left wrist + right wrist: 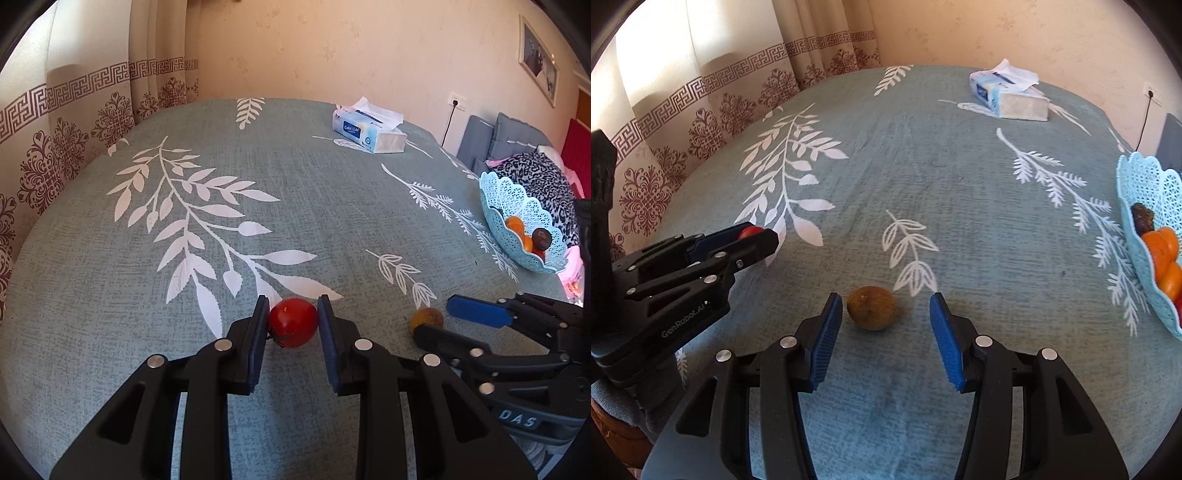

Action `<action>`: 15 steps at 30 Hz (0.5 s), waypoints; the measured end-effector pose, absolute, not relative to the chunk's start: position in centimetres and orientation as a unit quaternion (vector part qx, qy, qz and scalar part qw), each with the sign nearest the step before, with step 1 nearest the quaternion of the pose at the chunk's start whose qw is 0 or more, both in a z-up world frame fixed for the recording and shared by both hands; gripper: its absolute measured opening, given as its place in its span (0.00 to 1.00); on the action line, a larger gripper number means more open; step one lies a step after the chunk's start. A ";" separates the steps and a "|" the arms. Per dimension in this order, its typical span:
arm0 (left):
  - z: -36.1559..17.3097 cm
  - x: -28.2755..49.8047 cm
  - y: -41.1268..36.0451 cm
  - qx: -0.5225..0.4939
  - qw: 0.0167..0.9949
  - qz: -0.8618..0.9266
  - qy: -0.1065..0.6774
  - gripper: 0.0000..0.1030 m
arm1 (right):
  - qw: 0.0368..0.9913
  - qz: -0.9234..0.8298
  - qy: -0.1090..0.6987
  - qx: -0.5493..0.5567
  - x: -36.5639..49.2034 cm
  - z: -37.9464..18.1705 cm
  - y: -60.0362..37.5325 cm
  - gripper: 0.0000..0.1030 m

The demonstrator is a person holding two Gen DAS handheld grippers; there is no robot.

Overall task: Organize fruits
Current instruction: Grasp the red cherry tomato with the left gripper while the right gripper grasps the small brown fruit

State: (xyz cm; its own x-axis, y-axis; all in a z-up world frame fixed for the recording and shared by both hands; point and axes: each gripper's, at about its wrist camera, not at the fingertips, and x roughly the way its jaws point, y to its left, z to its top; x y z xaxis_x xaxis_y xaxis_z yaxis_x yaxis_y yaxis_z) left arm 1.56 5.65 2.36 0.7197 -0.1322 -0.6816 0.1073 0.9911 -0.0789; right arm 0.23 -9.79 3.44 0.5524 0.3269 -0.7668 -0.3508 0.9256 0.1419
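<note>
Patterned curtains and a beige wall back a bench (295, 192) covered in teal cloth with white leaf prints. At the right edge of both views a pale blue basket (517, 218) is cut off by the frame; oranges (1161, 251) and a dark fruit sit inside, only partly visible. A tissue pack (369, 133) lies in the upper right. In the left wrist view, the left tongs (293, 314) sit low centre, their pads touching both sides of a red tomato (293, 322) resting on the cloth. In the right wrist view, the right tongs (886, 314) stand wide around a brown kiwi (871, 307), which lies nearer the left pad, touching neither.
</note>
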 end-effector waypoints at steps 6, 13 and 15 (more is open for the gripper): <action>2.4 1.5 5.6 -0.015 0.928 -0.064 0.367 0.26 | 0.878 0.197 0.436 -0.025 0.6 3.1 -9.1 0.35; 2.3 1.5 5.6 -0.014 0.928 -0.063 0.368 0.26 | 0.879 0.202 0.432 -0.034 0.3 3.1 -8.9 0.28; 2.3 1.5 5.5 -0.012 0.928 -0.061 0.368 0.26 | 0.881 0.200 0.429 -0.031 0.2 3.3 -9.2 0.28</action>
